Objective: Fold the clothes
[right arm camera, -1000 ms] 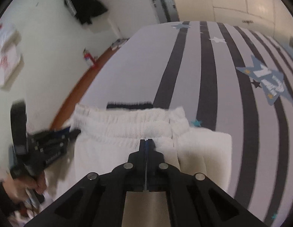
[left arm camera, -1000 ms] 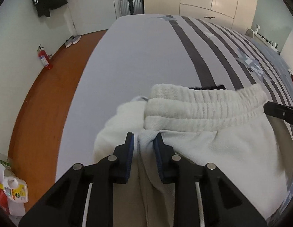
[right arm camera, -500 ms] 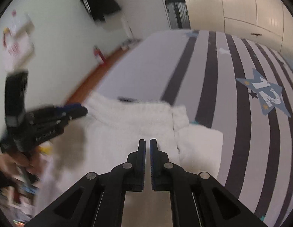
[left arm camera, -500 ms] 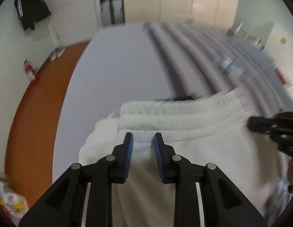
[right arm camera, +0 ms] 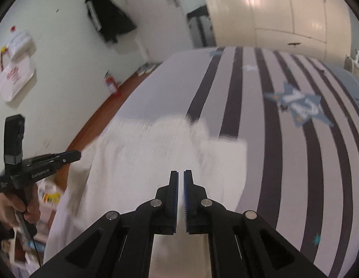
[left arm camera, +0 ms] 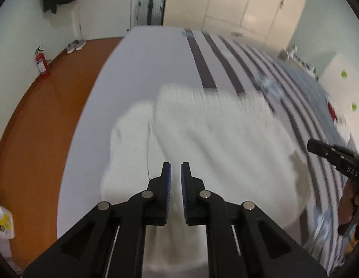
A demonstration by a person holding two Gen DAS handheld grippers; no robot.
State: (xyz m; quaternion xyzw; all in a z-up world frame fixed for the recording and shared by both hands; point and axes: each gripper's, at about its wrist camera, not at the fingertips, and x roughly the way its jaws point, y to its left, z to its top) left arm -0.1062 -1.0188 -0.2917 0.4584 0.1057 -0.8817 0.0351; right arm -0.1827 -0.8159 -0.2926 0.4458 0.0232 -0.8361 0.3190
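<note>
Left wrist view: the left gripper [left arm camera: 176,171] is hanging over the folded white garment [left arm camera: 216,143], jaws slightly parted and gripping nothing. The garment is lying on the striped bed [left arm camera: 142,69], and the right gripper [left arm camera: 318,147] is showing at the right edge.

Right wrist view: the right gripper [right arm camera: 181,180] is hovering above the garment [right arm camera: 144,153] with its 2 jaws narrowly apart, holding nothing

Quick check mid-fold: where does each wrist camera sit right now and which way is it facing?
Left wrist: on the left hand-held gripper, looking forward over the white garment on the striped bed; right hand-held gripper at right edge.
Right wrist: on the right hand-held gripper, facing the same way; left hand-held gripper at left edge.
Shared: garment, bed, fire extinguisher.
</note>
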